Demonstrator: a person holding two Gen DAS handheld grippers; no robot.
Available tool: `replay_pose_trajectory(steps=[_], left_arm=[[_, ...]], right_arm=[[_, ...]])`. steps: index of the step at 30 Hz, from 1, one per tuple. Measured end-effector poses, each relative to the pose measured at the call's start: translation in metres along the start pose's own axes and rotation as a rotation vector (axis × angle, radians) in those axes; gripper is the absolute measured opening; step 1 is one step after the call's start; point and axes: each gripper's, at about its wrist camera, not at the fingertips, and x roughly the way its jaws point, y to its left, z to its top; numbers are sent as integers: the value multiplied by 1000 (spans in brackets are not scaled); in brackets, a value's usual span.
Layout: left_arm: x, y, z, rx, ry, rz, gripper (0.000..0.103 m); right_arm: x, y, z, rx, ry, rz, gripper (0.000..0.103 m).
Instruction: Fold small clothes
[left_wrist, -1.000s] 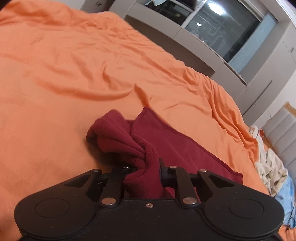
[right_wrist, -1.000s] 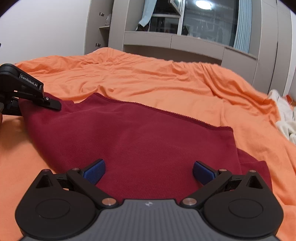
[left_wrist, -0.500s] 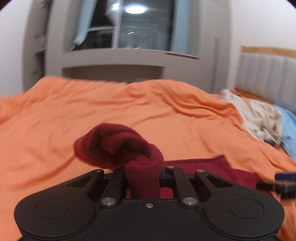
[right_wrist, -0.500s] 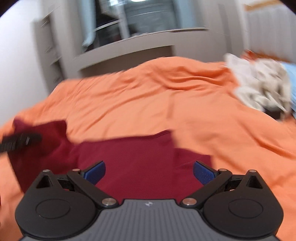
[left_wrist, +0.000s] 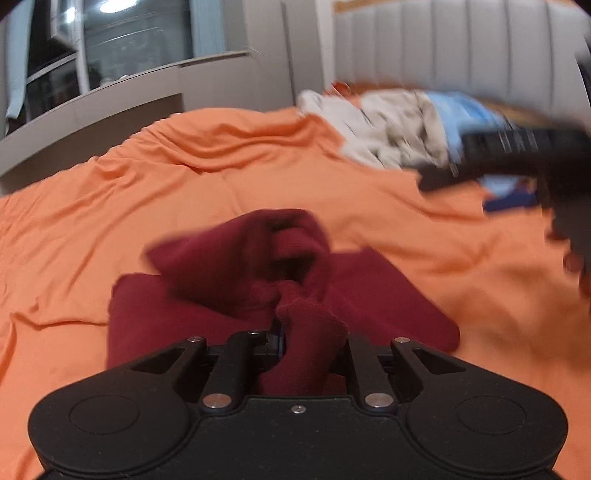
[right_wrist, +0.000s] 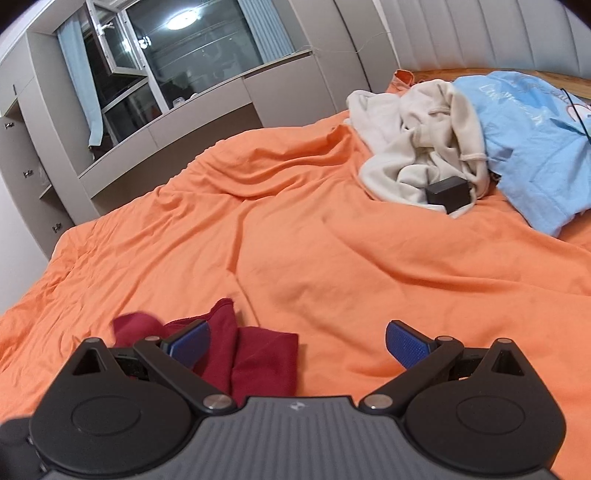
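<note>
A dark red garment (left_wrist: 236, 273) lies folded over itself on the orange bed sheet (left_wrist: 184, 192). My left gripper (left_wrist: 306, 343) is shut on a bunched edge of it and holds that edge above the rest of the cloth. In the right wrist view the red garment (right_wrist: 258, 354) lies at the lower left. My right gripper (right_wrist: 295, 338) is open and empty above the sheet (right_wrist: 332, 258), to the right of the garment. The right gripper also shows blurred at the right edge of the left wrist view (left_wrist: 517, 155).
A heap of clothes lies at the head of the bed: a beige garment (right_wrist: 417, 147) and a light blue one (right_wrist: 528, 136), with a small black box (right_wrist: 448, 192) against them. A grey padded headboard (left_wrist: 461, 44) and grey cabinets with a window (right_wrist: 166, 66) stand behind.
My left gripper has carried the red edge rightwards over the garment, which is now doubled up. My right gripper has swung right, off the garment, towards the clothes heap.
</note>
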Motion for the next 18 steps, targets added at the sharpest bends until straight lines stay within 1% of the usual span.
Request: replay_pose_trajectory(steps=[3, 6, 8, 9, 11, 13, 15, 17, 18], left_arm=[[2, -9, -7, 40, 9, 5, 25], [-1, -5, -8, 17, 17, -37, 38], [-3, -3, -6, -9, 14, -73, 52], [-7, 0, -6, -21, 11, -91, 57], [-12, 0, -4, -35, 1, -115, 80], [-20, 0, -6, -34, -12, -121, 87], [-25, 0, -8, -16, -21, -114, 92], [-33, 0, -12, 17, -38, -89, 102], [-35, 0, -14, 40, -47, -72, 102]], right_arm=[[1, 1, 1, 2, -1, -1, 103], [3, 6, -3, -9, 8, 5, 103], [3, 9, -5, -13, 12, 11, 103], [4, 10, -7, -12, 14, 9, 103], [7, 13, -10, -3, 27, 10, 103], [11, 15, -14, 9, 46, 32, 103], [17, 18, -19, 20, 69, 74, 103], [24, 21, -25, 24, 96, 119, 103], [26, 22, -28, 27, 104, 137, 103]])
